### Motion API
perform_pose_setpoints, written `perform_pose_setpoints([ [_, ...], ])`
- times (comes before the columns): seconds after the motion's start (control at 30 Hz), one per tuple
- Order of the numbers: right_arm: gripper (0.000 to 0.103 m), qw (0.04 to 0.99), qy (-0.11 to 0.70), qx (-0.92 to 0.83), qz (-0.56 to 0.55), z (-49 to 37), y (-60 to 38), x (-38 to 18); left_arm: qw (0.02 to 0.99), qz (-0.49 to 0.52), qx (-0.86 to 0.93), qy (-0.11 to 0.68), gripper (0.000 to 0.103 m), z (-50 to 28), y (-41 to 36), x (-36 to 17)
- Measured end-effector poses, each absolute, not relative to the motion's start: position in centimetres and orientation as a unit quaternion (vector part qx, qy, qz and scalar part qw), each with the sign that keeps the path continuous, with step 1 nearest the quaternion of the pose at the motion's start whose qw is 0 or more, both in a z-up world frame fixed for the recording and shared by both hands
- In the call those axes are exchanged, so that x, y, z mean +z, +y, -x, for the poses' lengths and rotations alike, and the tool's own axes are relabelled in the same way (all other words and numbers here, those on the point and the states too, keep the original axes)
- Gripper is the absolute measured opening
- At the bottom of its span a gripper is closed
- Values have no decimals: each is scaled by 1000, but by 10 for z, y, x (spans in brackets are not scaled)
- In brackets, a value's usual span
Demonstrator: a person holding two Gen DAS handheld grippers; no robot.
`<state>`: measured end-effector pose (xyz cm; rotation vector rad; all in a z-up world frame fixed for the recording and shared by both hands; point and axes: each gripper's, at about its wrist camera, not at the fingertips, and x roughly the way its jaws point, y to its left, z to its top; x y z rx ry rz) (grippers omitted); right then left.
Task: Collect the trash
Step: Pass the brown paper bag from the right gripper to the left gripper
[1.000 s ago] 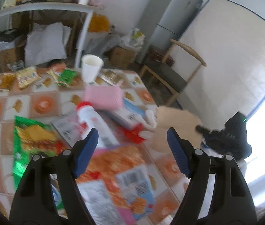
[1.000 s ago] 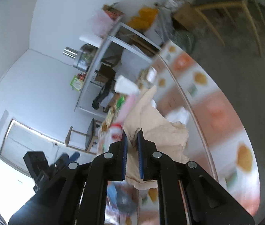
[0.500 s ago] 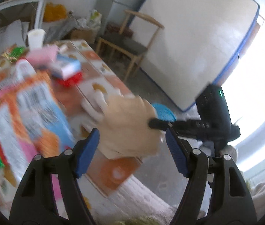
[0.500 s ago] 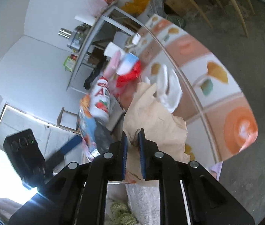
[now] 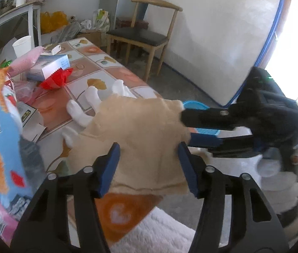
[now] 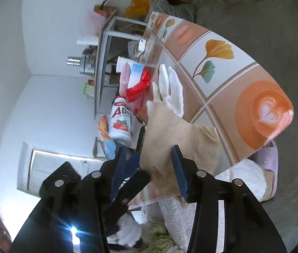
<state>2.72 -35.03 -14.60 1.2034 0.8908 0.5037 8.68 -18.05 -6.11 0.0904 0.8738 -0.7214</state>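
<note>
Trash: crumpled tan paper (image 5: 140,139) at counter (image 6: 222,88) corner, over white glove (image 6: 174,92) | left claw (image 5: 149,168): half open, closing, paper between pads, contact unclear | right claw (image 6: 149,168): opening, straddles paper | bottle (image 6: 120,122) label "AD".

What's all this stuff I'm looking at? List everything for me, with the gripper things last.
Brown paper bag: one, tan, crumpled, at the table's near edge between both pairs of jaws.
White glove: one, white, on the table behind the bag.
Red wrapper: one, red, mid-table.
Carton: one, white and blue, behind the wrapper.
Paper cup: one, white, far end.
Drink bottle: one, white with red print, lying among the packets.
Table: one, orange and white tile pattern.
Chair: one, wooden, dark seat, beyond the table.
Basin: one, blue, on the floor.
Left hand-held gripper: blue pads, jaws closing around the bag.
Right hand-held gripper: blue pads, jaws opening at the bag's edge.
</note>
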Motion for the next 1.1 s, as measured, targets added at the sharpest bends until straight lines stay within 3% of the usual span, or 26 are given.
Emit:
perform_pose_setpoints([
  [0.17,45,706,390,216,-550,-18,-361,-149,833,-27,-345,431,22,-97,-185,-72],
  [0.27,45,707,385,210,-554,-13,-369,-150,829,-2,-355,432,14,-98,-179,-69],
  [0.43,45,708,377,205,-561,-9,-374,-152,836,31,-361,411,13,-95,-164,-52],
  [0.53,45,708,375,204,-563,-8,-376,-153,843,34,-361,398,6,-94,-160,-45],
  [0.63,45,709,372,206,-563,-7,-375,-152,844,25,-360,396,5,-93,-161,-44],
  [0.7,45,709,371,206,-563,-7,-375,-151,837,15,-366,406,6,-94,-166,-47],
  [0.73,45,710,370,206,-563,-7,-375,-151,831,6,-367,417,11,-94,-171,-51],
  [0.77,45,710,370,206,-563,-7,-374,-151,831,2,-365,420,25,-94,-174,-53],
  [0.83,45,711,369,206,-563,-6,-375,-150,832,-5,-362,420,42,-93,-180,-56],
  [1.1,45,714,347,183,-580,4,-393,-150,844,-61,-366,388,52,-86,-206,-52],
])
